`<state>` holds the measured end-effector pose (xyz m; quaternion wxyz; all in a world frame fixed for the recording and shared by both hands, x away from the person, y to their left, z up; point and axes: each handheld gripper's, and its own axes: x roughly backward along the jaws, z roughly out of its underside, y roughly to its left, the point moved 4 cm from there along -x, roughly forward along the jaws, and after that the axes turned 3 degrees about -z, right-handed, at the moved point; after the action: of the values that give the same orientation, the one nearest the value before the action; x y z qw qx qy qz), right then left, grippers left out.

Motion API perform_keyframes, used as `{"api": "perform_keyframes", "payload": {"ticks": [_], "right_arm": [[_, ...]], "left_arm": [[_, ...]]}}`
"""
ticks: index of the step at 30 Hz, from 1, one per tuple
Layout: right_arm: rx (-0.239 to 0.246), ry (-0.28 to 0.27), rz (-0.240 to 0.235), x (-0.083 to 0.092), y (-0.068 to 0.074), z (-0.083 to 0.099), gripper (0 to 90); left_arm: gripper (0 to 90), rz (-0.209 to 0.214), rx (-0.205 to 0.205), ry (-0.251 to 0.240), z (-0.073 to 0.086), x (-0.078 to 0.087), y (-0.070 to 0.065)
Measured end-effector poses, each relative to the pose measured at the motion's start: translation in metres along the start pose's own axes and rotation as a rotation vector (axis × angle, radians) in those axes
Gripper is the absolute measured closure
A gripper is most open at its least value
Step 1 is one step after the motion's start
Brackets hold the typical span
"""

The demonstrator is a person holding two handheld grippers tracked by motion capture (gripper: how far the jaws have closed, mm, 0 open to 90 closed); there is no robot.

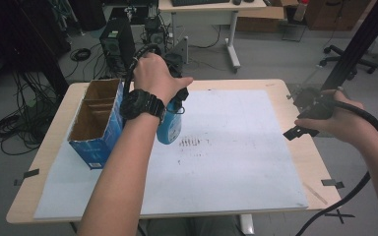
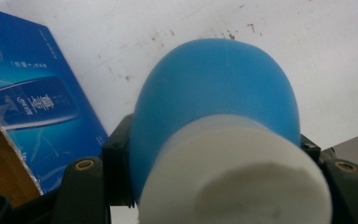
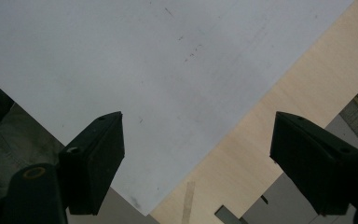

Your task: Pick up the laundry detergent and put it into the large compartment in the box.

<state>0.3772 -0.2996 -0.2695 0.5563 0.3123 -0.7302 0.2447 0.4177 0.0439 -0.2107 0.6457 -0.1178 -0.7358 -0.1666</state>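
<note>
Beside the box (image 1: 96, 123), left gripper (image 1: 174, 105) clamps the bottle (image 2: 214, 107); right gripper (image 3: 196, 163) gapes empty. Smooth rounded body may slip.

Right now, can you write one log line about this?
left gripper: shut on blue bottle | box: open, beside bottle | right gripper: open, empty, over table edge
</note>
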Motion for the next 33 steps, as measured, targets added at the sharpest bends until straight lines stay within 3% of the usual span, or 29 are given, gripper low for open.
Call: {"api": "perform_keyframes", "payload": {"ticks": [14,33], "right_arm": [[-0.002,-0.003,0.003,0.004,-0.003,0.003,17.5],[-0.013,-0.001,0.003,0.006,-0.006,0.002,17.6]], "left_arm": [[37.6,0.001,0.044,-0.032,0.0,0.016,0.011],[37.6,0.008,0.1,-0.033,0.001,0.023,0.03]]}}
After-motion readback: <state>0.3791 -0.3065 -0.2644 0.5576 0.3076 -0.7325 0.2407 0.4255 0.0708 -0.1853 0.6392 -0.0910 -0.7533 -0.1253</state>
